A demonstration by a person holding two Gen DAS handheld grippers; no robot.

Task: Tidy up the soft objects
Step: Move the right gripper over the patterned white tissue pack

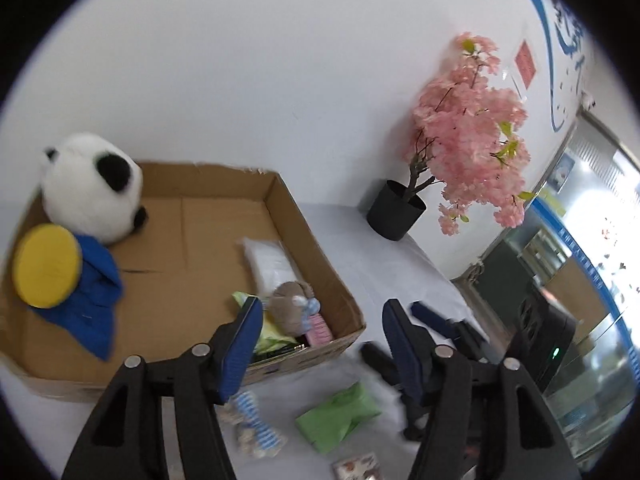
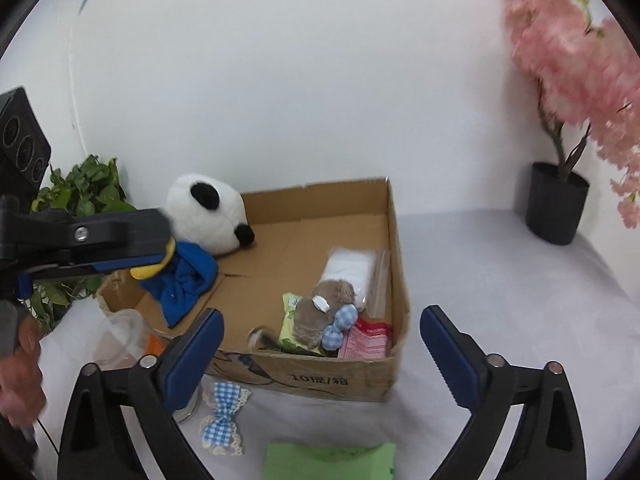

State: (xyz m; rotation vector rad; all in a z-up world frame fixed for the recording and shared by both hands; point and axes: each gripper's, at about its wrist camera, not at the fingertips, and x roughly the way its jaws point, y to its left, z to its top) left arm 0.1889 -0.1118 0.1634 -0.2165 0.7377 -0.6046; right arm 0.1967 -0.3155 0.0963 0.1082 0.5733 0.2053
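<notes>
A cardboard box [image 1: 316, 264] [image 2: 394, 248] stands on the white table. In it lie a panda plush [image 1: 92, 184] [image 2: 204, 212], a blue and yellow plush [image 1: 80, 280] [image 2: 184, 276], a white bagged item [image 2: 348, 268], a brown plush with blue gingham [image 1: 292, 304] [image 2: 328, 316] and packets. A blue gingham bow [image 1: 252, 420] [image 2: 222, 416] and a green folded cloth [image 1: 340, 416] [image 2: 328, 462] lie on the table in front of the box. My left gripper [image 1: 324, 340] is open above them. My right gripper [image 2: 320, 352] is open and empty, facing the box front.
A pink blossom tree in a black pot [image 1: 396, 208] [image 2: 556, 208] stands at the back right. A leafy green plant [image 2: 80, 192] is at the left. A clear plastic cup and jar [image 2: 124, 336] stand left of the box. A small printed packet [image 1: 356, 466] lies near the green cloth.
</notes>
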